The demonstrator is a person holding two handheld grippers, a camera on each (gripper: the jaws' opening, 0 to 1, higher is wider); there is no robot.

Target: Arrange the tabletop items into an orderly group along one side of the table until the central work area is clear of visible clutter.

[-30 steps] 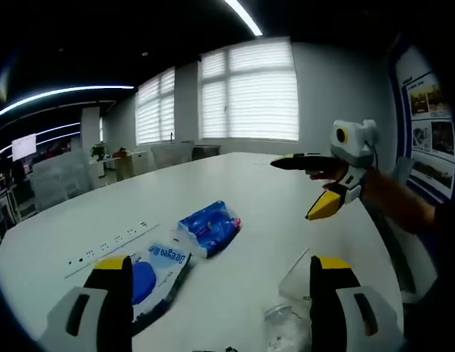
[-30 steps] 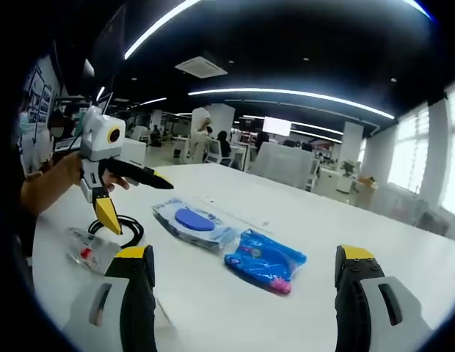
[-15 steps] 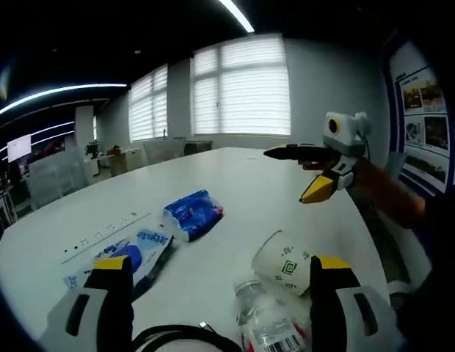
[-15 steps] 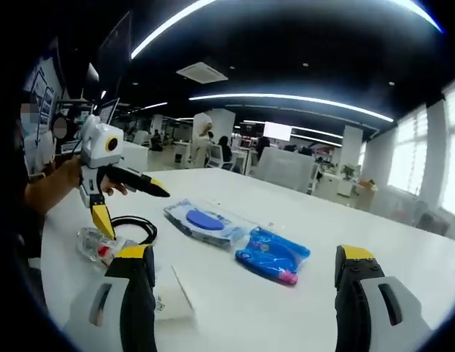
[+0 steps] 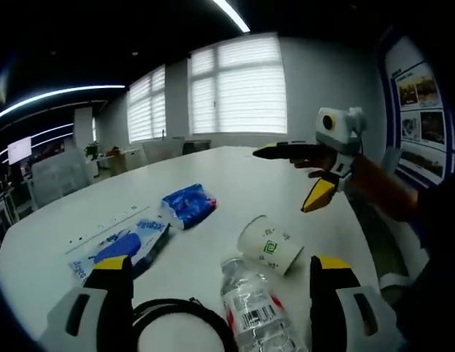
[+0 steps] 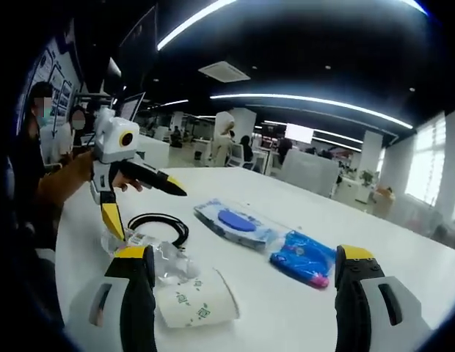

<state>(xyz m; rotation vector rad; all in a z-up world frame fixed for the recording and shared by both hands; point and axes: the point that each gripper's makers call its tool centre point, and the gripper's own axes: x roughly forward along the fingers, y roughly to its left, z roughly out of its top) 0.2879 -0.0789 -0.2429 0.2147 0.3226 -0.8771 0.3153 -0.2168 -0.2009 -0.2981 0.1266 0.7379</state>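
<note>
Little of the tidying looks done. The white desk [image 5: 235, 176] carries a loose spread of things, not yet drawn into a row along one side. In the left gripper view a clear plastic water bottle [image 5: 253, 312] lies on its side between the left tongs [image 5: 216, 279], with a coiled black cable [image 5: 180, 323] just beside it and a paper cup [image 5: 270, 246] tipped over just beyond. Farther out lie a flat packet with a blue disc [image 5: 117, 246] and a blue wrapped pack [image 5: 185, 204], near a power strip set into the desk [image 5: 103, 229].

In the right gripper view the same cup [image 6: 197, 299] lies between the right tongs [image 6: 246, 268], with the bottle [image 6: 150, 253], cable [image 6: 160, 224], flat packet [image 6: 235, 220] and blue pack [image 6: 304, 258] strung out behind it.

Both tongs stand wide apart and hold nothing. The left tongs [image 6: 143, 198] hang above the bottle and cable, one jaw pointing down towards them. The right tongs [image 5: 304, 176] hover well above the desk, a hand behind them.
</note>
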